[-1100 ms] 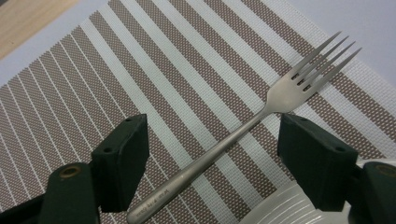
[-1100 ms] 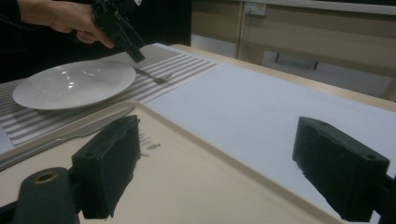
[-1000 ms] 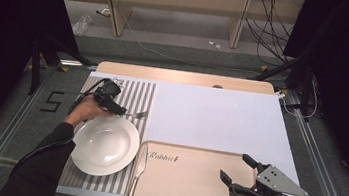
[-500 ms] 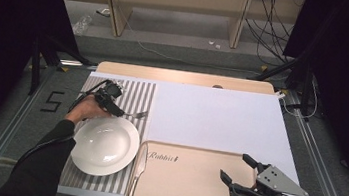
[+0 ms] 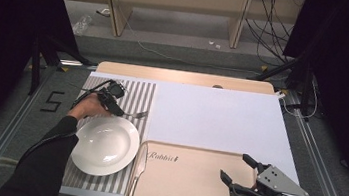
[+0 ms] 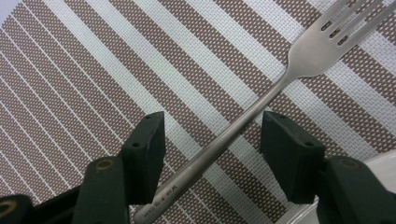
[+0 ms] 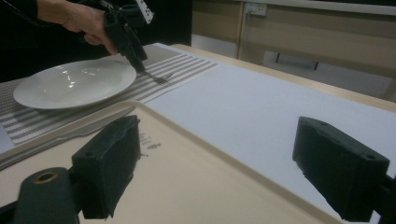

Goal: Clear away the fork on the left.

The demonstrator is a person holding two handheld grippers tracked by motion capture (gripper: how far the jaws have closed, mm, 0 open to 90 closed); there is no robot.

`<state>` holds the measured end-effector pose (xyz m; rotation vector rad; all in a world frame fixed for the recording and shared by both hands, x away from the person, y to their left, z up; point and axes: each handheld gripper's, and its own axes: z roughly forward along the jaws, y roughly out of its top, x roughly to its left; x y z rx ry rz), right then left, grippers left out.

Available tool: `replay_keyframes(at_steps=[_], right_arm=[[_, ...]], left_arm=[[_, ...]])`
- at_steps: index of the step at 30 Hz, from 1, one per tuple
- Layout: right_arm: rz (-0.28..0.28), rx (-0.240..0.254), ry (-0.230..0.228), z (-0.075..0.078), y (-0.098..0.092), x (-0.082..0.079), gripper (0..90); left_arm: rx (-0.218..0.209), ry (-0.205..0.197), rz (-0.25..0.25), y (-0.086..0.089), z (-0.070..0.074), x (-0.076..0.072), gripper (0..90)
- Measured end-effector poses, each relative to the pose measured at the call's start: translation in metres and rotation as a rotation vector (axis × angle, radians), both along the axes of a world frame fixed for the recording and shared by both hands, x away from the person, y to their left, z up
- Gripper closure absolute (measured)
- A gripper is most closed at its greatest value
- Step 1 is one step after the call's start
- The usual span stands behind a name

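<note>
Left gripper view: the fork [image 6: 261,100] lies between the closing left hand-held gripper's [image 6: 212,140] still-apart jaws, untouched.

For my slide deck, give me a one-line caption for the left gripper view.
Left gripper jaws closing around a fork handle on the striped placemat, not yet gripping.

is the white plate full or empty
Empty. The plate shows only its bare white inside, lying on the striped mat.
</note>
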<state>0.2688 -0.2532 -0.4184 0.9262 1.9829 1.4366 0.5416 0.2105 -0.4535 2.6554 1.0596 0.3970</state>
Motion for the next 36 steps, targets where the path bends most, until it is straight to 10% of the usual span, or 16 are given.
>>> replay_keyframes(at_steps=[36], right_arm=[[0.001,-0.007,0.004,0.0003,-0.0001,-0.0006,15.8]], left_arm=[[-0.010,0.112,-0.015,-0.0048,-0.0075,0.0078,58.4]])
